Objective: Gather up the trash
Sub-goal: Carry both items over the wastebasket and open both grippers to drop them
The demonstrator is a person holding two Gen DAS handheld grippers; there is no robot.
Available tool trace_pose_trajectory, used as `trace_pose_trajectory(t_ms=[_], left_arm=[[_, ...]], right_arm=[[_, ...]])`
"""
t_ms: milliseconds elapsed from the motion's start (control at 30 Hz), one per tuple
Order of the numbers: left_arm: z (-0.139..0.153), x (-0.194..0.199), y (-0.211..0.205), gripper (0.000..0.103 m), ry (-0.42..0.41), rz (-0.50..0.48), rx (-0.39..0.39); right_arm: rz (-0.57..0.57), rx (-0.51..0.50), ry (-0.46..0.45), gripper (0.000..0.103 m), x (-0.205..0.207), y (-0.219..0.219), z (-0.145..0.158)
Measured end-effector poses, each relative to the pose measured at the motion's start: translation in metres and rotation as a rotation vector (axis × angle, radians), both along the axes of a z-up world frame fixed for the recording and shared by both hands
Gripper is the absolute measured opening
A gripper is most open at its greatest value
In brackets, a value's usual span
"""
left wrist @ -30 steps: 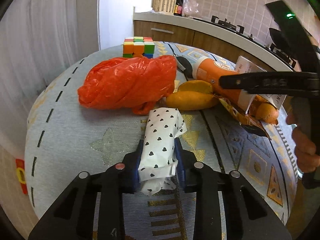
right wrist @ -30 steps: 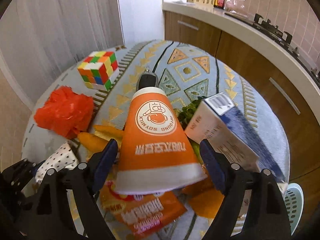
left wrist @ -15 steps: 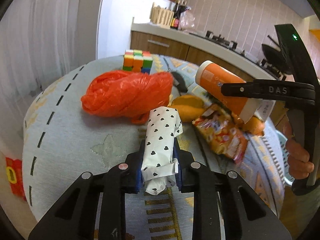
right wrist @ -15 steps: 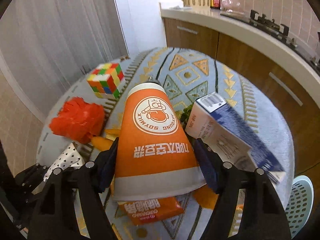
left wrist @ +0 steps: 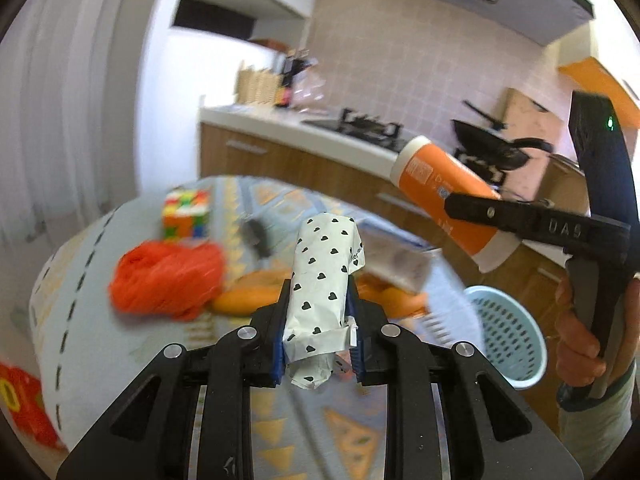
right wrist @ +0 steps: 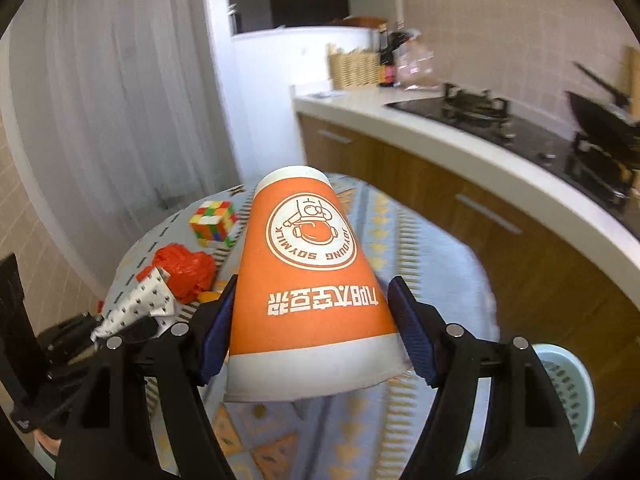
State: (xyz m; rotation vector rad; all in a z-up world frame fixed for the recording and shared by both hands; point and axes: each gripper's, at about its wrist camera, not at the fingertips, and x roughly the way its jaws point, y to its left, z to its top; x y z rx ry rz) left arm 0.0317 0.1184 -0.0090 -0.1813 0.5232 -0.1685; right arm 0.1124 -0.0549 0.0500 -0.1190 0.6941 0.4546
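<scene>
My left gripper (left wrist: pixel 318 320) is shut on a white paper wrapper with black hearts (left wrist: pixel 322 284) and holds it above the round table (left wrist: pixel 72 280). My right gripper (right wrist: pixel 310 328) is shut on an orange paper cup (right wrist: pixel 306 276), also lifted; the cup also shows at the right of the left wrist view (left wrist: pixel 444 196). A light blue perforated basket (left wrist: pixel 506 332) stands low beside the table's right edge, and shows at the lower right of the right wrist view (right wrist: pixel 568 376). An orange plastic bag (left wrist: pixel 168 280), orange peels (left wrist: pixel 248 300) and a small carton (left wrist: pixel 396 260) lie on the table.
A Rubik's cube (left wrist: pixel 186 216) and a dark key fob (left wrist: pixel 254 236) lie on the far part of the table. A kitchen counter with a stove (right wrist: pixel 472 112) runs behind and to the right. A white curtain (right wrist: pixel 100 100) hangs on the left.
Both grippers have risen well above the table with their loads. The views now look out over the kitchen, and the blue basket has come into sight.
</scene>
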Motion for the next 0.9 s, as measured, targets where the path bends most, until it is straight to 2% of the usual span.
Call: trace_pose_trajectory(t_ms=[233, 433, 533, 667, 900], left_arm=[[0.025, 0.010, -0.074, 0.022, -0.036, -0.168, 0.010], [0.027, 0.021, -0.144, 0.022, -0.019, -0.303, 0.033], [0.018, 0.031, -0.176, 0.022, 0.013, -0.365, 0.030], [-0.004, 0.047, -0.218, 0.022, 0.096, -0.444, 0.029], [-0.052, 0.061, -0.283, 0.022, 0.236, -0.536, 0.067]], right_arm=[[-0.179, -0.010, -0.047, 0.069, -0.023, -0.092, 0.016], [-0.334, -0.009, -0.010, 0.069, -0.036, -0.170, 0.005], [-0.401, -0.010, 0.020, 0.069, -0.043, -0.203, -0.008], [-0.474, -0.004, 0.064, 0.069, -0.053, -0.242, -0.030], [-0.592, 0.011, 0.236, 0.070, -0.058, -0.309, -0.093]])
